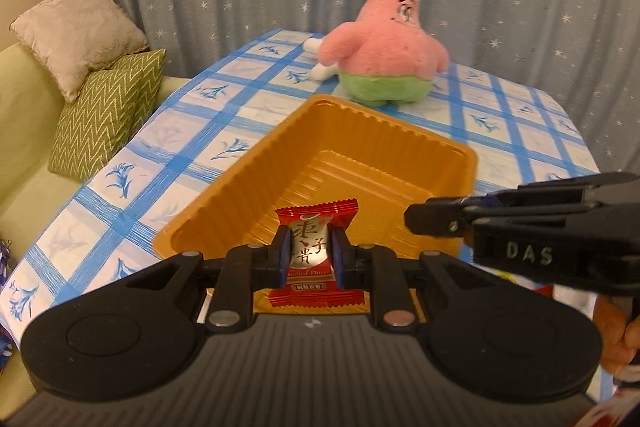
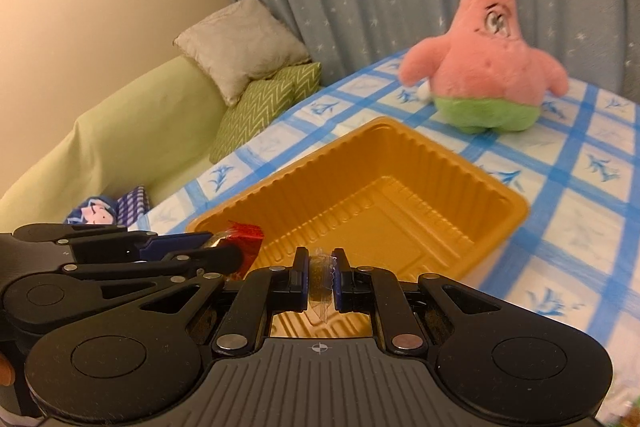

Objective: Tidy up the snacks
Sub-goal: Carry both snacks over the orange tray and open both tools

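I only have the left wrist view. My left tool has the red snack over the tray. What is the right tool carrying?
Observer: The right tool is shut on a small clear-wrapped snack; the contents look dark, but I cannot tell what it is.
Operator: Is it over the tray too?
Observer: Yes, its tips sit above the near edge of the orange tray, which looks empty inside.
Operator: Anything off the table on my left that I can't see?
Observer: A small blue and white soft toy lies on the green sofa, past the left tool and its red snack.
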Demonstrator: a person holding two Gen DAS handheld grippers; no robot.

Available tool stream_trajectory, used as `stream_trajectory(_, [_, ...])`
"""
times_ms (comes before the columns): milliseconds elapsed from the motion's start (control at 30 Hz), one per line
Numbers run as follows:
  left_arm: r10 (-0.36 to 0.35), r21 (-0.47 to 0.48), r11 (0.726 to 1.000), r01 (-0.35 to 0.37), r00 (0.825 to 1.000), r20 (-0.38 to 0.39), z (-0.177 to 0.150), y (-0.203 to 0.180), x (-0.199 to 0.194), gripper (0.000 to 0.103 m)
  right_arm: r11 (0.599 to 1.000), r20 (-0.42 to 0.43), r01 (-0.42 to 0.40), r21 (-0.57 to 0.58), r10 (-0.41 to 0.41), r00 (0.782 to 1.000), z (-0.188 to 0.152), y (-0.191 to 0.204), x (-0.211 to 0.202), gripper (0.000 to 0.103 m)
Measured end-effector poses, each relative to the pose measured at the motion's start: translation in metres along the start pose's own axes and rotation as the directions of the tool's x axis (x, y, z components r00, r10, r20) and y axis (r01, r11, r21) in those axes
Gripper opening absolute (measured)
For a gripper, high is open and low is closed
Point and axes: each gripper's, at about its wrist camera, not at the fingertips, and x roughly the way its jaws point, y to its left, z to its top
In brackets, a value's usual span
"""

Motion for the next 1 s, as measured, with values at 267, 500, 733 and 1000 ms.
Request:
stream_trajectory(267, [0.008,-0.008,1.0,-0.009,0.999,-0.043,0.004,0.017,0.031,0.019,1.0,-0.042,0.004,0.021,-0.003,0.999,0.003,0.0,0.04,0.012])
stream_trajectory(500, [0.0,-0.021,1.0,-0.001,0.998,-0.066,0.005,0.023,0.045,0.02,1.0,-0.051,0.018,0.024,-0.016,0.999,0.005,0.002,0.048,0.012])
stream_trajectory(733, [-0.014,-0.044,0.999,0.011,0.998,-0.067,0.007,0.029,0.044,0.021,0.999,-0.045,0.031,0.037,-0.029,0.999,0.008,-0.001,0.048,0.012])
stream_trajectory(1000, [-0.006,-0.058,0.998,0.003,0.998,-0.061,0.006,0.035,0.036,0.023,0.999,-0.037,0.029,0.039,-0.027,0.999,0.013,0.002,0.048,0.012])
